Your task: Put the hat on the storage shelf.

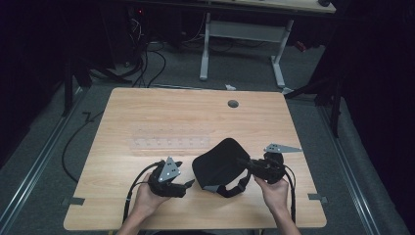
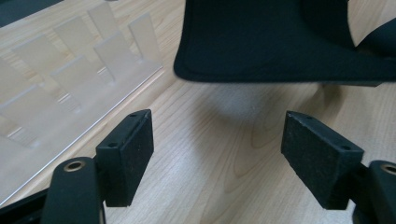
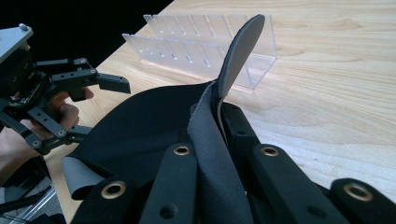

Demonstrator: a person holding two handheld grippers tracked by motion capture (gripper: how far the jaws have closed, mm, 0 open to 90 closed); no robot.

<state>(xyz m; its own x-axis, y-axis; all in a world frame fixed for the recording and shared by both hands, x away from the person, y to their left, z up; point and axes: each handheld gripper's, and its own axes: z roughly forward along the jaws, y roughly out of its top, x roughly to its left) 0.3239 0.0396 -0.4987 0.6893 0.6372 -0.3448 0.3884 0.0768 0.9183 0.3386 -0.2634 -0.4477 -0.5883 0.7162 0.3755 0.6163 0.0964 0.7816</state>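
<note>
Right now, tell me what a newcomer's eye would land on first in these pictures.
First, the floppy black fabric cap with a grey strap at the near middle of the light wooden table, its edge clamped in the right gripper. Next, the left gripper just left of it, jaws open and empty. Behind them lies a clear plastic slotted rack.
</note>
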